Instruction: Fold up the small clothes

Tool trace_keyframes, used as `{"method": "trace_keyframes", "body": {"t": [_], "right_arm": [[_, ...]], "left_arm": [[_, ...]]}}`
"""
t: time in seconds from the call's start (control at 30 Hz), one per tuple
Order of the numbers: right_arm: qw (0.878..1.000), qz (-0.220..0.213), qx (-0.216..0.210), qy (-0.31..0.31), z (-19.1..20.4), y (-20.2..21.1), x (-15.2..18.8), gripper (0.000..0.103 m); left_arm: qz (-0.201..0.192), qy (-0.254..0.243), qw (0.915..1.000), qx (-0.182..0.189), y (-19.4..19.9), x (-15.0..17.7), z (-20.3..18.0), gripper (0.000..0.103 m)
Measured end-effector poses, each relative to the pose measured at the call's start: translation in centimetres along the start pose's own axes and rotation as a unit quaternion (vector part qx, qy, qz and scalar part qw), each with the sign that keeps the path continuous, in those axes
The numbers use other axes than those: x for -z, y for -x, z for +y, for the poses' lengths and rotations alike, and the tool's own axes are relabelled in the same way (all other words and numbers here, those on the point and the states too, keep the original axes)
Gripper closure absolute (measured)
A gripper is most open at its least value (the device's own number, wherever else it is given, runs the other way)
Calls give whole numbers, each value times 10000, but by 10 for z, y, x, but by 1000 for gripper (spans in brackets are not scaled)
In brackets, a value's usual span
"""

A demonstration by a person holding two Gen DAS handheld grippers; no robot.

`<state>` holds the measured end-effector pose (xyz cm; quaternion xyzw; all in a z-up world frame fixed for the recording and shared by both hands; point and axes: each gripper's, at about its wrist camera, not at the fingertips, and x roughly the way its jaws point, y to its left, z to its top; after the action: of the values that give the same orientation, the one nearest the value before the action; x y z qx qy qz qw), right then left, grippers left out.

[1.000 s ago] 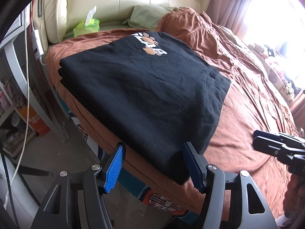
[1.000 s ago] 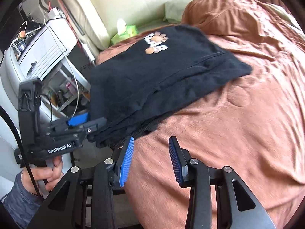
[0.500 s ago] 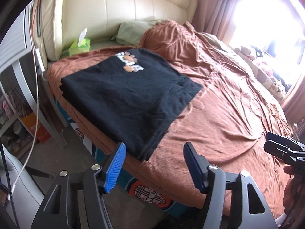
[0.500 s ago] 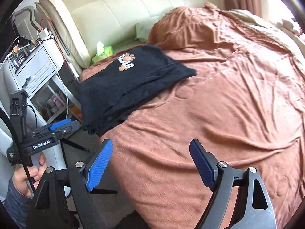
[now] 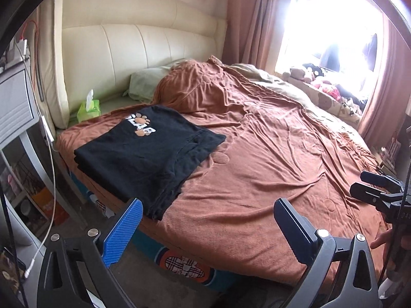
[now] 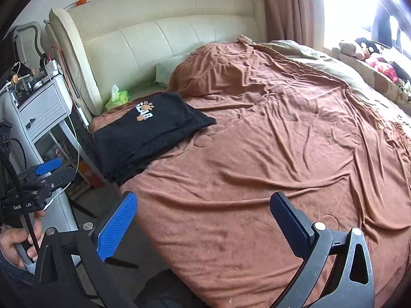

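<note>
Black shirt (image 5: pixel 151 154) lies folded at the bed's (image 5: pixel 257 179) near-left corner, w/ nothing touching it. Left tool (image 5: pixel 205 227) & right tool (image 6: pixel 203 224) both opening wide, nothing btwn jaws, well apart from it. Fold looks done; next prob. calls for fetching another garment, none in view.

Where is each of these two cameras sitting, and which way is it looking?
Left wrist: on the left gripper, looking over the bed at the folded black shirt; its fingers are opening with nothing between them; the right gripper shows.
Right wrist: on the right gripper, facing the same bed; fingers opening, nothing between; the left gripper and a hand show.
Shared: shirt, bed, tissue pack, headboard.
</note>
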<state>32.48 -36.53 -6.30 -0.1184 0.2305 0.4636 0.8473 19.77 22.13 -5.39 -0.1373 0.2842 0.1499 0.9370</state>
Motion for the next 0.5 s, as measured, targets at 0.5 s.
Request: {"method": "trace_keyframes", "body": {"t": [0.5], "right_arm": [[9934,-529,933,-396,5,110,61,0]], "left_arm": [[-367,-644,9957,560,60,28,-66,1]]}}
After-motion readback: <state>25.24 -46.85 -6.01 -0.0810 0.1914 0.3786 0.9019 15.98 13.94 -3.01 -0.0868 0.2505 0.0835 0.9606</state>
